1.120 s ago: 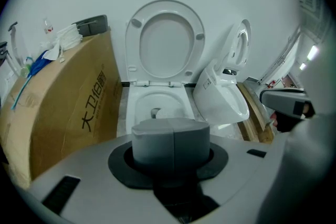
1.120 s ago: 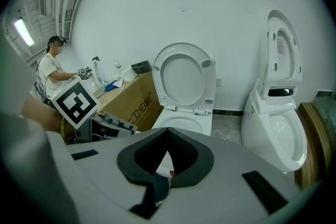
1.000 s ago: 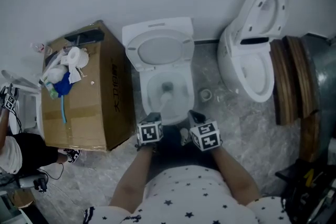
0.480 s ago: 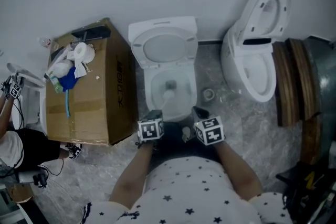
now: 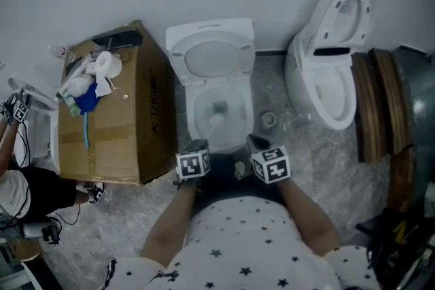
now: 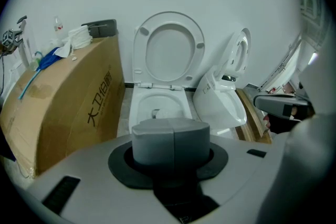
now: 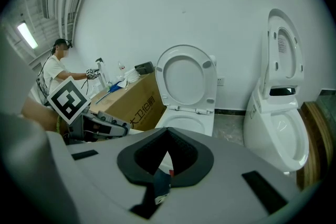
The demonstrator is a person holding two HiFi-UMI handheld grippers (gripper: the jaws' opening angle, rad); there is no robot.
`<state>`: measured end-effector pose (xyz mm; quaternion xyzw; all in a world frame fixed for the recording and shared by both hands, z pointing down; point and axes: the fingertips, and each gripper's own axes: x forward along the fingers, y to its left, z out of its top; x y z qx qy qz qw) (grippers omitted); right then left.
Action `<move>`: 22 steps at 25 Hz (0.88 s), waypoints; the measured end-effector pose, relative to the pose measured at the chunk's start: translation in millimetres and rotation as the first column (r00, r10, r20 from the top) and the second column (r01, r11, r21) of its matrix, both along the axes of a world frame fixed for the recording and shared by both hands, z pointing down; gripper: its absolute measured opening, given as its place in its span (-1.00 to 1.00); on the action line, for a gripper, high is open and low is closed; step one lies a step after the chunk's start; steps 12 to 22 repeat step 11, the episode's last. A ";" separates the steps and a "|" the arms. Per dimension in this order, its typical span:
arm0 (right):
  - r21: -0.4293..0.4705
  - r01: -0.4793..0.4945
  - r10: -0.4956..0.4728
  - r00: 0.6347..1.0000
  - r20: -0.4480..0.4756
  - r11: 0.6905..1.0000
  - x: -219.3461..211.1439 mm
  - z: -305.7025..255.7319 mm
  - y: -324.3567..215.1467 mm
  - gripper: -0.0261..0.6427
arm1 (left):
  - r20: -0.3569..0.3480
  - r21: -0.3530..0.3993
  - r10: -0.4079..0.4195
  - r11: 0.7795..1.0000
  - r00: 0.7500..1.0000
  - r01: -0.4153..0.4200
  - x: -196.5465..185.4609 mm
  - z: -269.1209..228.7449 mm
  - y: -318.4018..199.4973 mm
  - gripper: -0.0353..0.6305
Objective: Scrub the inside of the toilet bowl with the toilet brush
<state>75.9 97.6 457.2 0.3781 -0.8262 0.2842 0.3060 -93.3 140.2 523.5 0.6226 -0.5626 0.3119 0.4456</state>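
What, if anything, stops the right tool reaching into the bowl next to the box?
Probably nothing, so yes: the seat is raised, the bowl lies open, and the right tool hovers at its front rim.

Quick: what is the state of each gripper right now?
Left gripper: closed, nothing between the jaws.
Right gripper: cannot be told whether the jaws are open or closed.
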 end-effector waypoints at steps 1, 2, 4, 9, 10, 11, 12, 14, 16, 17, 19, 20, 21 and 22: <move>0.000 0.003 -0.003 1.000 0.000 1.000 0.0 -0.2 0.3 -0.91 | -0.003 -0.007 -0.004 1.000 1.000 0.004 0.0 0.7 1.4 -0.42; 0.000 0.004 -0.004 1.000 0.001 1.000 0.1 -0.7 0.5 -0.91 | -0.004 -0.014 -0.006 1.000 1.000 0.006 -0.1 1.8 2.8 -0.42; 0.003 0.008 -0.008 1.000 0.005 1.000 0.4 -1.9 0.5 -0.91 | -0.004 -0.005 -0.004 1.000 1.000 0.004 0.9 0.3 1.4 -0.42; 0.006 0.021 -0.021 1.000 0.008 1.000 -1.3 -4.0 0.4 -0.91 | -0.005 -0.009 -0.002 1.000 1.000 0.002 1.9 0.0 1.6 -0.42; 0.006 0.023 -0.023 1.000 0.011 1.000 -1.8 -4.5 0.3 -0.91 | -0.005 0.004 0.002 1.000 1.000 -0.002 2.7 -2.8 -1.4 -0.42; 0.007 0.025 -0.025 1.000 0.015 1.000 -2.3 -5.0 0.1 -0.91 | -0.005 0.017 0.007 1.000 1.000 -0.007 3.7 -5.6 -4.5 -0.42; 0.007 0.025 -0.025 1.000 0.015 1.000 -2.3 -5.0 0.1 -0.91 | -0.005 0.017 0.007 1.000 1.000 -0.007 3.7 -5.6 -4.5 -0.42; 0.007 0.025 -0.025 1.000 0.015 1.000 -2.3 -5.0 0.1 -0.91 | -0.005 0.017 0.007 1.000 1.000 -0.007 3.7 -5.6 -4.5 -0.42; 0.007 0.025 -0.025 1.000 0.015 1.000 -2.3 -5.0 0.1 -0.91 | -0.005 0.017 0.007 1.000 1.000 -0.007 3.7 -5.6 -4.5 -0.42; 0.007 0.025 -0.025 1.000 0.015 1.000 -2.3 -5.0 0.1 -0.91 | -0.005 0.017 0.007 1.000 1.000 -0.007 3.7 -5.6 -4.5 -0.42; 0.007 0.025 -0.025 1.000 0.015 1.000 -2.3 -5.0 0.1 -0.91 | -0.005 0.017 0.007 1.000 1.000 -0.007 3.7 -5.6 -4.5 -0.42; 0.007 0.025 -0.025 1.000 0.015 1.000 -2.3 -5.0 0.1 -0.91 | -0.005 0.017 0.007 1.000 1.000 -0.007 3.7 -5.6 -4.5 -0.42; 0.007 0.025 -0.025 1.000 0.015 1.000 -2.3 -5.0 0.1 -0.91 | -0.005 0.017 0.007 1.000 1.000 -0.007 3.7 -5.6 -4.5 -0.42; 0.007 0.025 -0.025 1.000 0.015 1.000 -2.3 -5.0 0.1 -0.91 | -0.005 0.017 0.007 1.000 1.000 -0.007 3.7 -5.6 -4.5 -0.42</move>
